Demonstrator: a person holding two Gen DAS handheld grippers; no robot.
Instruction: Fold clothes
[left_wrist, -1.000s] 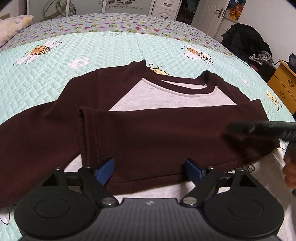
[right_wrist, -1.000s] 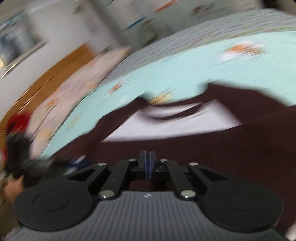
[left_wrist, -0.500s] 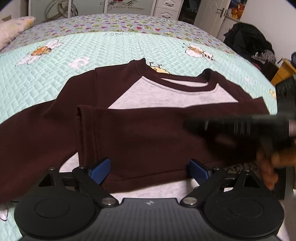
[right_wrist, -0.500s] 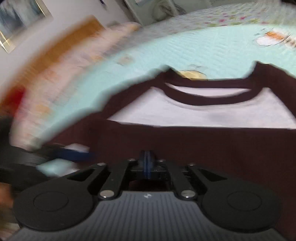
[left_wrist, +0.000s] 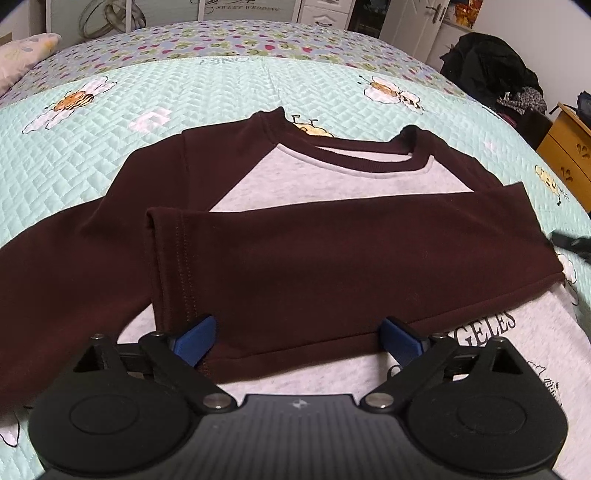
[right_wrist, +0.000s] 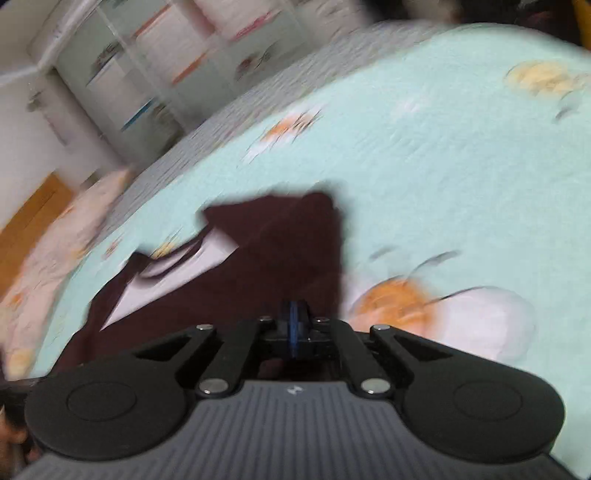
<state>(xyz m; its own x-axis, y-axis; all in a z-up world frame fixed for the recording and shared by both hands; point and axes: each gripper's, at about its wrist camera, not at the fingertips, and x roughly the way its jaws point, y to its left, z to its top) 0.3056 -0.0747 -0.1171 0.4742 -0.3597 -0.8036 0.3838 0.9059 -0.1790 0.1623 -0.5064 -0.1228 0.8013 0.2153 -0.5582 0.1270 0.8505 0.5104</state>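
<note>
We're on a bed (left_wrist: 229, 88) with a mint quilt; it fills both views. The shirt (left_wrist: 332, 181) lies flat across the centre of the left view, collar toward the top, grey chest showing in the middle and printed letters at lower right.

Right sleeve (left_wrist: 332, 266) is already folded across the chest: a dark band running from centre-right to its stitched cuff left of centre. Left sleeve (left_wrist: 66, 273) is not folded yet; it trails out to the left edge of the frame.

Left gripper (left_wrist: 297, 338), bottom centre of its view: jaws wide and still opening, blue pads straddling the lower edge of the folded sleeve. Pads aren't pressing on cloth, so we read it as let go.

Right gripper (right_wrist: 294, 319), bottom centre of its own view: pads closed together. We can't see any cloth between them, so it looks empty. That view is motion-blurred; the shirt's corner sits just beyond the tips, centre frame.

Step in hand, as we judge it: first sleeve fold done, both grippers freeing up.

Next move, our guess: take the left sleeve near its cuff at the left of the frame, lift it clear, and lay it across the chest over the first one. The left jaws are already wide enough. Keep the folded sleeve from dragging along.
</note>
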